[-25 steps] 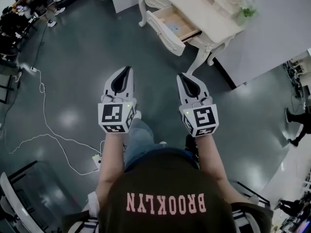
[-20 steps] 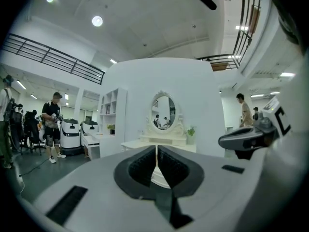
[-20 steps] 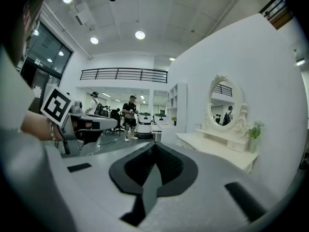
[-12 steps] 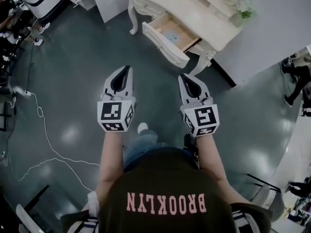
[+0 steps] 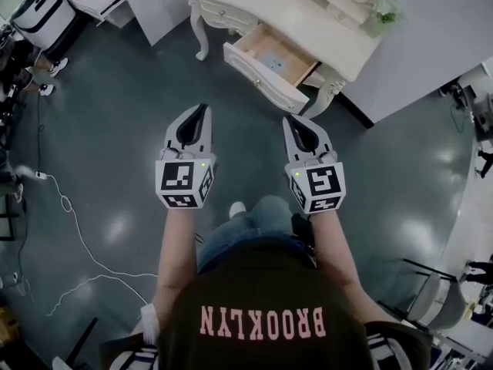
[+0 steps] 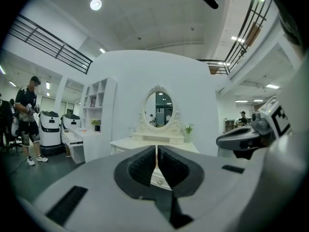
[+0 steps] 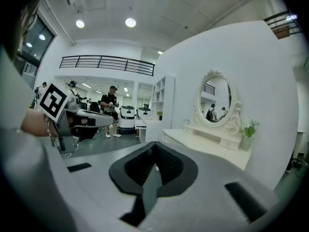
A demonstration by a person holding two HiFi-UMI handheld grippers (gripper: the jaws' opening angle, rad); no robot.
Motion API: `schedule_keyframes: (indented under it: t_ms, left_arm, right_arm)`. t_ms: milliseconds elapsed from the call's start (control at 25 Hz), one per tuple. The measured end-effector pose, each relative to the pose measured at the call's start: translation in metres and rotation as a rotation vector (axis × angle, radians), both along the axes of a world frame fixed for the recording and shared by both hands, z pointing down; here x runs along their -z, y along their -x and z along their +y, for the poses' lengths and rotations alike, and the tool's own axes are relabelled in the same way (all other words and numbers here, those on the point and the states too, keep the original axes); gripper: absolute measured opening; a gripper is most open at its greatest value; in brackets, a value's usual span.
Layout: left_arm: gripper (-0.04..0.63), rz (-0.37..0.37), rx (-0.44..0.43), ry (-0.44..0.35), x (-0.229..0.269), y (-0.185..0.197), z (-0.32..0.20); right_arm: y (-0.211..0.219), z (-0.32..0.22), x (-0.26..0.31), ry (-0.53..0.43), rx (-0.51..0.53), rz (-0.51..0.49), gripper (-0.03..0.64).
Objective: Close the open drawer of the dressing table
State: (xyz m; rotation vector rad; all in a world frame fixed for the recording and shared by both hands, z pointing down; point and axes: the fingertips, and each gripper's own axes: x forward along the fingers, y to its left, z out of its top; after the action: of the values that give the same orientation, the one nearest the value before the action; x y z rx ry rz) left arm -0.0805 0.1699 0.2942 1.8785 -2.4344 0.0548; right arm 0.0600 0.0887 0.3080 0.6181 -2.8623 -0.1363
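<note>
The cream dressing table (image 5: 323,21) stands at the top of the head view, and its drawer (image 5: 271,62) is pulled out toward me with the wooden bottom showing. My left gripper (image 5: 202,109) and right gripper (image 5: 288,120) are held side by side, pointing level at the table, well short of the drawer front (image 5: 258,75). Both are shut and empty. In the left gripper view the jaws (image 6: 156,153) meet in front of the drawer front (image 6: 159,179), below the oval mirror (image 6: 159,109). From the right gripper (image 7: 155,151) the table top (image 7: 207,144) runs off to the right.
A white cable (image 5: 77,230) trails over the dark floor at left. White machines (image 5: 38,14) and people (image 6: 28,120) are at the far left. The white wall (image 5: 431,45) runs behind the table. A chair frame (image 5: 431,299) stands at lower right.
Both grippers have moved forward together toward the dressing table, still shut. The table and its open drawer now sit closer and further left in the head view.
</note>
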Motion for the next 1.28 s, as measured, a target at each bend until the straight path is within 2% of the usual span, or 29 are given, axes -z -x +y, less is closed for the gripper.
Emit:
schedule_keyframes:
  t_ms: [240, 360, 640, 880, 1280]
  left_arm:
    - [0.011, 0.026, -0.033, 0.037, -0.020, 0.010, -0.018]
    - [0.011, 0.016, -0.047, 0.051, -0.026, 0.014, -0.027]
    - [0.011, 0.008, -0.035, 0.071, -0.033, 0.054, -0.044]
    - [0.011, -0.006, -0.095, 0.116, -0.045, 0.080, -0.080]
    - [0.011, -0.012, -0.247, 0.160, -0.052, 0.109, -0.177]
  right_arm:
    - [0.010, -0.015, -0.016, 0.028, -0.052, 0.028, -0.003]
    - [0.012, -0.028, -0.025, 0.047, -0.080, 0.031, -0.003]
    - [0.042, -0.060, -0.040, 0.095, -0.126, 0.015, -0.003]
    - [0.071, -0.088, -0.056, 0.146, -0.178, -0.003, -0.002]
    - [0.096, -0.156, -0.069, 0.206, -0.311, -0.002, -0.003]
